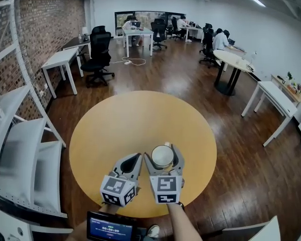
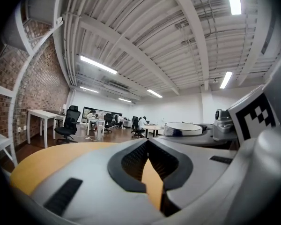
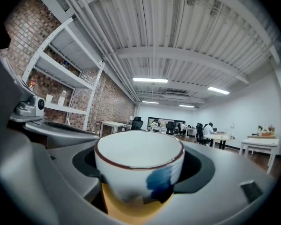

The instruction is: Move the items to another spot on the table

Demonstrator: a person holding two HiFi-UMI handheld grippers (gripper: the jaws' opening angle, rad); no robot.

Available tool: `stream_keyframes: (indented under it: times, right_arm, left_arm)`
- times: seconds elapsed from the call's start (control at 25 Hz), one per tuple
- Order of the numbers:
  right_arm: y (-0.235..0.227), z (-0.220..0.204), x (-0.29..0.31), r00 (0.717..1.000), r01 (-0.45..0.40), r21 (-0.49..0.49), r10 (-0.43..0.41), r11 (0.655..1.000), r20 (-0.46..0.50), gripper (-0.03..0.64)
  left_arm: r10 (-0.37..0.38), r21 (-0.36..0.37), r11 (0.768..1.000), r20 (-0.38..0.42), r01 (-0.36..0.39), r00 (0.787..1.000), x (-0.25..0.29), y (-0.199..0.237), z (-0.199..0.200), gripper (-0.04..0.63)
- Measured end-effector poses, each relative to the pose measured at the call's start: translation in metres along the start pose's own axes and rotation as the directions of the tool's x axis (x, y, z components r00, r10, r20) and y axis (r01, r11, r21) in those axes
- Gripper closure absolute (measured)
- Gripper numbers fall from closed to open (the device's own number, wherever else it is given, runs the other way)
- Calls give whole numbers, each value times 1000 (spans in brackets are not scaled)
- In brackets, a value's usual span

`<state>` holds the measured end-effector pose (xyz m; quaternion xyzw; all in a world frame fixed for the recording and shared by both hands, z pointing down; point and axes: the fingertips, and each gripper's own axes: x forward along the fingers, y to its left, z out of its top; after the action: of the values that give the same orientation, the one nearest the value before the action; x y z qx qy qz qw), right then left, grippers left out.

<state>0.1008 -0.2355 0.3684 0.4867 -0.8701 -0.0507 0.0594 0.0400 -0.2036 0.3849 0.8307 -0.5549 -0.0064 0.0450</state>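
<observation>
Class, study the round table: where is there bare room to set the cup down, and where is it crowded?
The whole table beyond the two grippers is bare: far edge, left and right sides. Only the near edge is crowded, where the left gripper, shut and empty, sits beside the right gripper holding the cup.

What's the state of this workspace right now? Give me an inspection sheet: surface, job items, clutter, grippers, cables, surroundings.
Surface: round wooden table, with only the cup on it.
Job's things: one white cup with a brown rim and a blue patch, upright, near the table's near edge.
Clutter: nothing seen.
Grippers: right gripper closed on the cup, jaws wide apart; left gripper shut, nothing in it, close beside the right one.
Cables: white cable lying on the floor by a far desk.
Surroundings: brick wall, white shelving, black office chair, people seated at far desks.
</observation>
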Motion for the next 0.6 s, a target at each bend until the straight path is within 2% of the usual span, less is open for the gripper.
stream_keyframes:
  times: [0.6]
  right_arm:
    - [-112, -40, -42, 991, 126, 10, -125, 992, -38, 215]
  left_arm:
    - [-122, -16, 992, -30, 121, 992, 75, -99, -22, 594]
